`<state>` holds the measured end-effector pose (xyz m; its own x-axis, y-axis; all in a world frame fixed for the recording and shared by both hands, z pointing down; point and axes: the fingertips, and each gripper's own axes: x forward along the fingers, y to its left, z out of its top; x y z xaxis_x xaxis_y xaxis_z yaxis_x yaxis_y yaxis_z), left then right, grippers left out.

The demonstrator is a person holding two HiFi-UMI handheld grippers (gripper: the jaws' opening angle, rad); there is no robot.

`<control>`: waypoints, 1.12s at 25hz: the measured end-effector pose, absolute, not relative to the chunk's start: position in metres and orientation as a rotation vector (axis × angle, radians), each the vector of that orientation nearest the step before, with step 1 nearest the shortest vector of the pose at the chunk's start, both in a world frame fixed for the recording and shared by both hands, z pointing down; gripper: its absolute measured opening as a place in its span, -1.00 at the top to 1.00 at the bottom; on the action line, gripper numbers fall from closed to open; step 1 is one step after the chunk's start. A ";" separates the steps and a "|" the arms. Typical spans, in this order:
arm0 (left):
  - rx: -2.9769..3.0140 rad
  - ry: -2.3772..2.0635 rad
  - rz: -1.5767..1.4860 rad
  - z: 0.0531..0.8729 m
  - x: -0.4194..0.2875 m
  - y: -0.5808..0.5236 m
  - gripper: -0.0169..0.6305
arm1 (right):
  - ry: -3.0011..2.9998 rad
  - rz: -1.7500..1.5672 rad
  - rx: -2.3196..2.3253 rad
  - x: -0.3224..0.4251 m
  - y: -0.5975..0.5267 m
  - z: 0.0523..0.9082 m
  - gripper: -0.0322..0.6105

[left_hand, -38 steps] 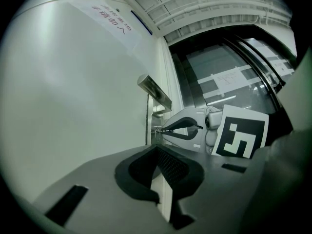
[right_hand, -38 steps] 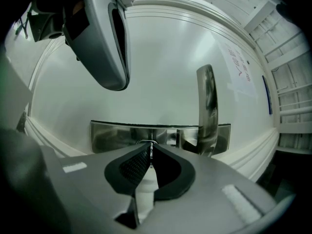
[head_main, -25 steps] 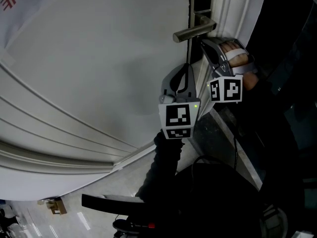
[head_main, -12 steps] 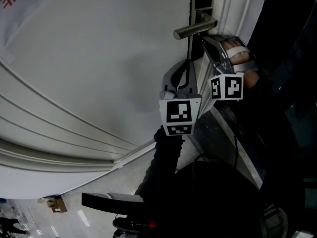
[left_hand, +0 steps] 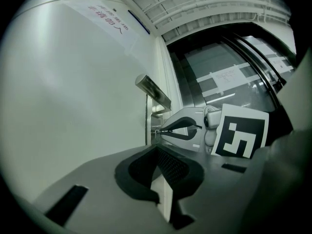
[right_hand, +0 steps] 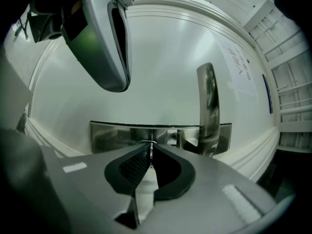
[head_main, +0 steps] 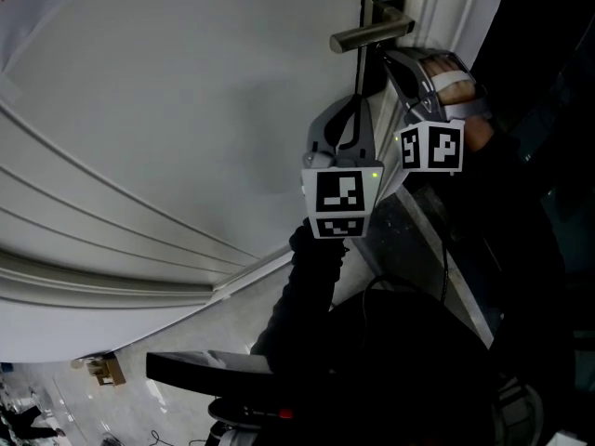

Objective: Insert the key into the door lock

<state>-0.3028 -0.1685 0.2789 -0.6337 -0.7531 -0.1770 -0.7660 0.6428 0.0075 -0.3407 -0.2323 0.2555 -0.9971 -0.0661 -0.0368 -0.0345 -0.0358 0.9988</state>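
Note:
The white door has a metal lever handle, also in the right gripper view as handle. My right gripper is shut on a thin metal key. The key's tip is at the steel lock plate beside the handle; I cannot tell whether it is inside the keyhole. From the left gripper view the right gripper holds the key against the door edge below the handle. My left gripper is shut with nothing in it, just below and behind the right one.
A dark glass panel and frame stand to the right of the door. A person's dark sleeve and cables fill the lower head view. A printed sign is stuck high on the door.
Both grippers sit slightly higher and further right in the head view than one second ago. The right gripper's hold on the key looks unchanged.

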 end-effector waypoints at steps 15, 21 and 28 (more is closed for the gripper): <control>-1.268 2.700 0.136 0.280 -0.303 -0.172 0.95 | -2.158 -2.248 0.109 -0.341 -0.233 0.257 0.86; -1.262 2.699 0.141 0.277 -0.301 -0.169 0.94 | -2.155 -2.251 0.112 -0.338 -0.231 0.254 0.86; -1.264 2.700 0.139 0.279 -0.304 -0.170 0.94 | -2.158 -2.247 0.114 -0.341 -0.232 0.255 0.86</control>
<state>-0.3037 -0.1696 0.2786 -0.6309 -0.7545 -0.1810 -0.7691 0.6389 0.0172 -0.3406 -0.2317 0.2548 -0.9970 -0.0682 -0.0356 -0.0328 -0.0414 0.9986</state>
